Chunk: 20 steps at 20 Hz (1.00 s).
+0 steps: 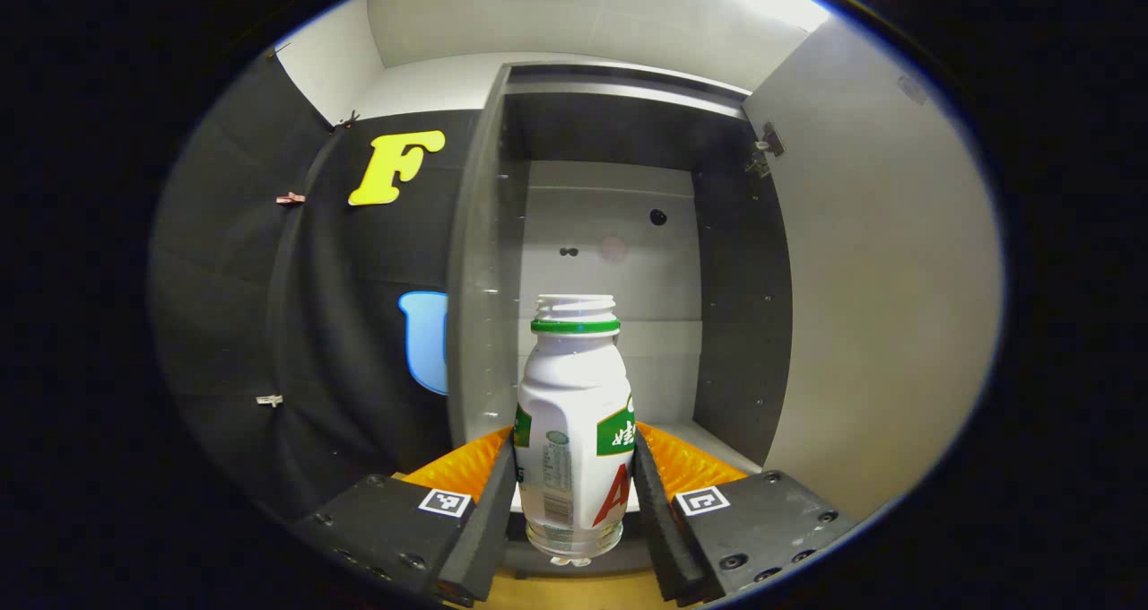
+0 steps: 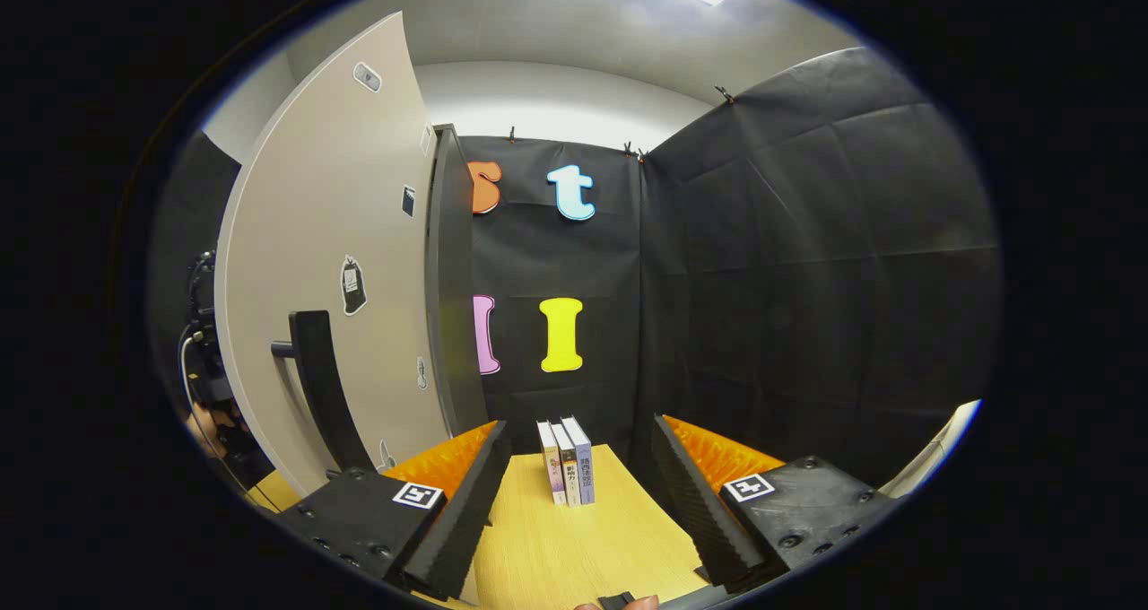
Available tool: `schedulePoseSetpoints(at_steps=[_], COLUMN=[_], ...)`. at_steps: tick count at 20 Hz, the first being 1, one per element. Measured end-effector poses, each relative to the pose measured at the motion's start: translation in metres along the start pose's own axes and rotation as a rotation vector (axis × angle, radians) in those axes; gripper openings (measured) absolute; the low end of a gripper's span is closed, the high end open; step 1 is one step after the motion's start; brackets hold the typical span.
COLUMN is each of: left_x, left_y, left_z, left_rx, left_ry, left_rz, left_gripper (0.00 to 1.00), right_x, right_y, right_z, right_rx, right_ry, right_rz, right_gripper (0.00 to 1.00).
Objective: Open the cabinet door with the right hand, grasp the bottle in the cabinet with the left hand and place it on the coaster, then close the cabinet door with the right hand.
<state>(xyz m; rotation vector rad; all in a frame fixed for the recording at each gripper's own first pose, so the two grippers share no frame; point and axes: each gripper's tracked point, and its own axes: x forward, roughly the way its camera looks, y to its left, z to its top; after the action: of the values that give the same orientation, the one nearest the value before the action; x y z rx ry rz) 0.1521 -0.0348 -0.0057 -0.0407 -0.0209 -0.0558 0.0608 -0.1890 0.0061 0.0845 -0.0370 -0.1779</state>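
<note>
My left fingers squeeze the bottle in front of the cabinet. My right fingers are wide apart, holding nothing.

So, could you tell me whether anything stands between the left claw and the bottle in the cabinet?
Nothing visible does. In the left gripper view the left claw already has the bottle between its fingers, which appear to press on its sides, in front of the open cabinet. The coaster's location cannot be told.

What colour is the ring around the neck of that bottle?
Green: the ring sits just below the white bottle's open mouth, clearest in the left gripper view.
</note>
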Motion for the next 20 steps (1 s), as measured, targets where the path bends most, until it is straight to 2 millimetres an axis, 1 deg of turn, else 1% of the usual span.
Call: schedulePoseSetpoints(at_steps=[1, 2, 4, 7, 11, 13, 16, 17, 18, 19, 20], left_x=[-0.011, -0.017, -0.037, -0.071, -0.100, -0.115, -0.136, -0.141, -0.147, -0.152, -0.156], left_y=[0.008, 0.015, 0.030, 0.045, 0.057, 0.063, 0.072, 0.073, 0.074, 0.073, 0.073], left_z=[-0.001, -0.003, -0.018, -0.042, -0.081, -0.101, -0.140, -0.154, -0.166, -0.176, -0.186], left_rx=[0.002, 0.005, 0.008, 0.020, 0.034, 0.017, 0.011, 0.015, 0.018, 0.017, 0.010], left_ry=[-0.003, -0.008, -0.004, 0.003, 0.021, 0.026, 0.061, 0.076, 0.081, 0.082, 0.082], left_rz=[0.012, 0.024, 0.036, 0.050, 0.048, 0.048, 0.059, 0.060, 0.056, 0.051, 0.044], left_gripper=[0.68, 0.68, 0.67, 0.67, 0.68, 0.68, 0.68, 0.67, 0.67, 0.69, 0.68], right_x=[0.000, 0.000, -0.001, -0.003, -0.005, -0.008, -0.011, -0.013, -0.012, -0.013, -0.014], right_y=[0.000, 0.000, 0.002, 0.001, 0.001, -0.003, -0.018, -0.018, -0.014, -0.014, -0.014], right_z=[0.002, 0.003, 0.006, 0.008, 0.005, 0.002, -0.008, -0.009, -0.008, -0.008, -0.006], right_rx=[-0.008, -0.015, -0.029, -0.060, -0.054, -0.046, -0.073, -0.079, -0.077, -0.072, -0.064], right_ry=[-0.012, -0.023, -0.044, -0.064, -0.071, -0.071, -0.059, -0.062, -0.068, -0.073, -0.079], right_rz=[-0.004, -0.008, -0.011, -0.023, -0.032, -0.050, -0.113, -0.118, -0.111, -0.113, -0.116], right_gripper=[0.98, 0.98, 0.98, 0.98, 0.98, 0.99, 0.98, 0.98, 0.99, 0.99, 0.99])
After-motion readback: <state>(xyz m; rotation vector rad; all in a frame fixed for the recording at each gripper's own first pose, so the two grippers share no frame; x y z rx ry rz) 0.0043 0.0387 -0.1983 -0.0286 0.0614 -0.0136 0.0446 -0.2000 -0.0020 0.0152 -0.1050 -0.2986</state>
